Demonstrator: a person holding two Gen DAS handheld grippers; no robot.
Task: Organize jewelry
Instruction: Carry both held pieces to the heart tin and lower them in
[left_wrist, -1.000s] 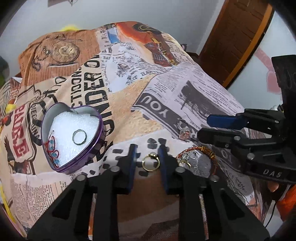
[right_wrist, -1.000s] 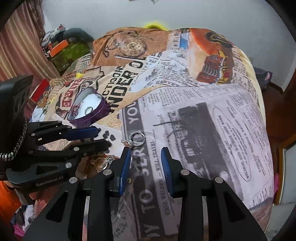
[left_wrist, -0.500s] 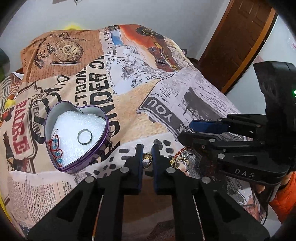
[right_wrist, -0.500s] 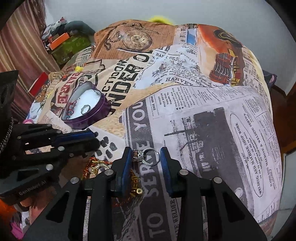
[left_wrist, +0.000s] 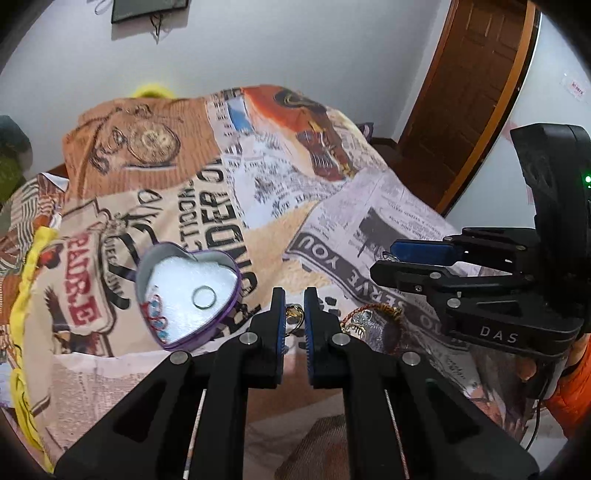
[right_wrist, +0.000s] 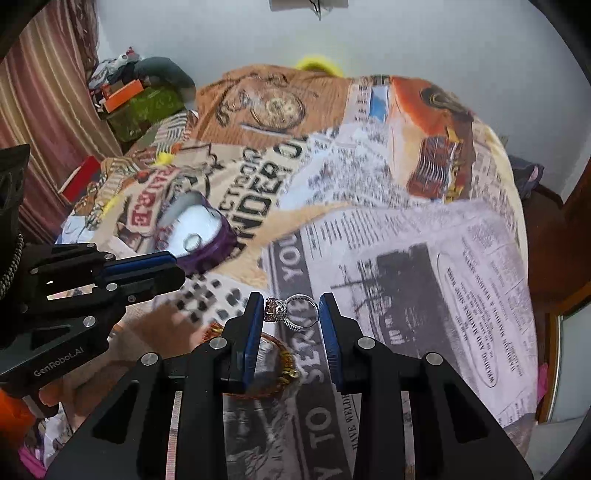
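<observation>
My left gripper (left_wrist: 293, 314) is shut on a small gold ring (left_wrist: 294, 313) and holds it above the printed bedspread, just right of the purple heart-shaped tin (left_wrist: 184, 295). The tin has a white foam lining, a silver ring (left_wrist: 204, 297) and a red-and-blue beaded piece (left_wrist: 157, 317) inside. My right gripper (right_wrist: 291, 314) is shut on a silver ring with a pink stone (right_wrist: 291, 312), lifted over the spread. The tin also shows in the right wrist view (right_wrist: 201, 236). A gold-and-red bangle pile (left_wrist: 369, 317) lies on the spread between the grippers.
The newspaper-print bedspread (right_wrist: 406, 221) covers the whole bed. A wooden door (left_wrist: 472, 96) stands at the back right. Clutter and boxes (right_wrist: 136, 96) sit by the striped curtain at the left. The right gripper body (left_wrist: 498, 288) is close on the left gripper's right.
Both grippers closed on their rings and lifted them off the spread. The left gripper moved toward the tin; the right gripper rose with the stone ring.
</observation>
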